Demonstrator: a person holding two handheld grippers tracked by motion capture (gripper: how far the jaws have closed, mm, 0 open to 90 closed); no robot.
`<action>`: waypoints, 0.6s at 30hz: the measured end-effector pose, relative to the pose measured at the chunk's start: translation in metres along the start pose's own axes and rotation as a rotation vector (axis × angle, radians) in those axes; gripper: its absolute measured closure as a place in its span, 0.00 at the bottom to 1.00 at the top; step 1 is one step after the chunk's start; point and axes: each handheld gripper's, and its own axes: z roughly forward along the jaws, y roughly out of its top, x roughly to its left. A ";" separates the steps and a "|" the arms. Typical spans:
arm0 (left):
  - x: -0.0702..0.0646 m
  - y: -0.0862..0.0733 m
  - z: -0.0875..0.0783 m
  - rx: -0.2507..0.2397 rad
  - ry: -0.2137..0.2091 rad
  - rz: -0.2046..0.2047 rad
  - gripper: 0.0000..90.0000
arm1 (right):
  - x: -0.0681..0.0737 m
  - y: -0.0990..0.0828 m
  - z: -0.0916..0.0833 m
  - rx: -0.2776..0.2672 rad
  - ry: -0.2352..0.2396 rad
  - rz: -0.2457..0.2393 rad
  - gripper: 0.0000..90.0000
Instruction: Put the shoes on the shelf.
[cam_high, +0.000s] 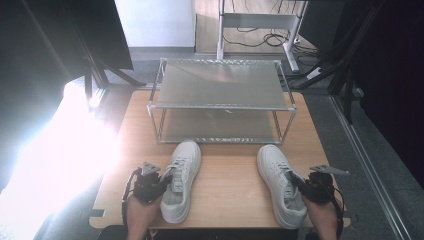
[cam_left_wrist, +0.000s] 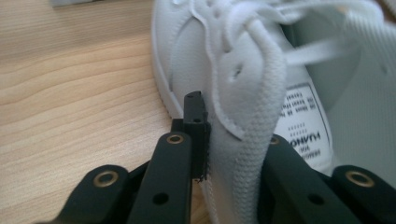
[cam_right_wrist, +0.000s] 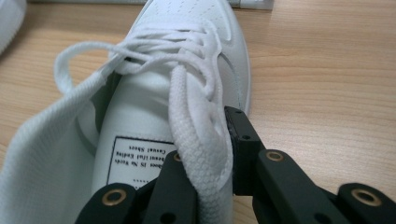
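Two white sneakers on a wooden table, each pinched at its collar by a hand-held gripper.

The left gripper clamps the left sneaker by its outer side wall; the right gripper clamps the right sneaker likewise. Both toes point toward a two-tier metal rack at the table's far side.

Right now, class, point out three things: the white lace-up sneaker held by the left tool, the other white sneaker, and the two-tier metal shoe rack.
White lace-up sneaker in the left tool (cam_high: 186, 159): high view, toe cap.
Other white sneaker (cam_high: 270, 159): high view, toe cap.
Two-tier metal shoe rack (cam_high: 220, 85): high view, top shelf.
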 end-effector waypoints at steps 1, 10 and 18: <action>0.003 -0.001 0.000 -0.011 -0.016 -0.019 0.91 | -0.001 0.000 0.000 -0.001 0.006 0.013 0.93; 0.016 -0.004 -0.002 -0.050 -0.089 -0.120 0.93 | -0.015 -0.001 0.002 -0.037 0.135 0.138 0.93; 0.019 -0.004 -0.004 -0.120 -0.212 -0.194 0.93 | -0.011 0.004 0.004 -0.080 0.251 0.208 0.93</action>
